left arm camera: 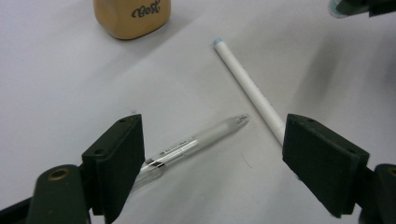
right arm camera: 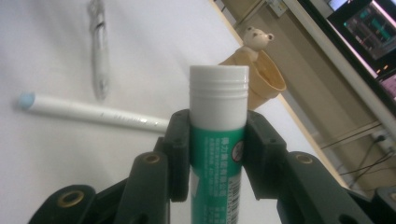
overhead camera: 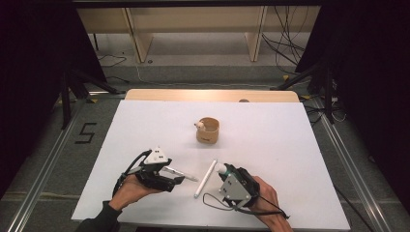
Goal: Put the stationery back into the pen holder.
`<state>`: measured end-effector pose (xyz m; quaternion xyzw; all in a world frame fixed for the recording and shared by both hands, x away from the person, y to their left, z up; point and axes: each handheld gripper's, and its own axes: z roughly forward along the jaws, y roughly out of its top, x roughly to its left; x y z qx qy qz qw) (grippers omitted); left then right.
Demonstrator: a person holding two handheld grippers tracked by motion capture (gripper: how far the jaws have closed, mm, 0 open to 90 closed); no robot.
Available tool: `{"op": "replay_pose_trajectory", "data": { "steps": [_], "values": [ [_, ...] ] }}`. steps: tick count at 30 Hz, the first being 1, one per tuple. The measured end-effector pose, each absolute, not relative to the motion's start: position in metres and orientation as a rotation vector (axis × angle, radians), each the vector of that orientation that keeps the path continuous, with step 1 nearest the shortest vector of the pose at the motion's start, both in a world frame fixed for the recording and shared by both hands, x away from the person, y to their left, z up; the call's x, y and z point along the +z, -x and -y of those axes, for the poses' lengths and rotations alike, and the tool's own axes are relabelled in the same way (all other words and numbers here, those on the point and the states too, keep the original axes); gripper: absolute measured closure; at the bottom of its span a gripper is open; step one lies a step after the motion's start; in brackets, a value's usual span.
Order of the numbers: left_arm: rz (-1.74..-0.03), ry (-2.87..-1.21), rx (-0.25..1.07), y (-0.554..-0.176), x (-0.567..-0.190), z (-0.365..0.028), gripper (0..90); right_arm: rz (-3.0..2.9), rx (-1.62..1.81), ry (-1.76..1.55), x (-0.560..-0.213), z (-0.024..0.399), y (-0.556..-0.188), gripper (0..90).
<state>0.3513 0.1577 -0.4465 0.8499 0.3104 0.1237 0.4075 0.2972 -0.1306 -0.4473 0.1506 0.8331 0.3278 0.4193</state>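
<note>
A green-and-white glue stick (right arm camera: 218, 140) is held clamped between the jaws of the right gripper (overhead camera: 227, 175), white cap pointing forward past the fingertips; in the high view its cap end (overhead camera: 220, 168) is seen at the near-centre of the white table (overhead camera: 270, 145). The left gripper (overhead camera: 176, 180) is held with jaws wide apart and nothing between them. A clear ballpoint pen (left arm camera: 196, 142) lies flat on the table in the gap between those open jaws, its barrel end close beside the left-hand pad as that view shows it and its tip (left arm camera: 242, 119) pointing away and to the right. The long axis of the pen is judged to run obliquely across the jaw line rather than square to it, so a small turn of the left hand would likely be needed before closing. A white marker pen (left arm camera: 250, 88) with a pale blue end lies just beyond, apart from the clear pen, one end running down behind the other pad. The tan cup (overhead camera: 208, 131), with a small bear figure (right arm camera: 255, 37) on its rim, stands well beyond both grippers toward the table's centre. The left gripper is the nearer to the clear pen; the cup lies ahead and slightly left of the loaded right gripper.
</note>
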Motion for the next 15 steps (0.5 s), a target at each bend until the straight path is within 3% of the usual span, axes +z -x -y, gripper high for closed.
{"op": "replay_pose_trajectory", "data": {
  "steps": [15],
  "values": [
    [-0.861, -1.971, 0.383, -0.342, -0.465, -0.179, 19.4, -2.069, 1.337, -0.808, -0.42, 0.143, -0.359, 65.8]
  ]
}}
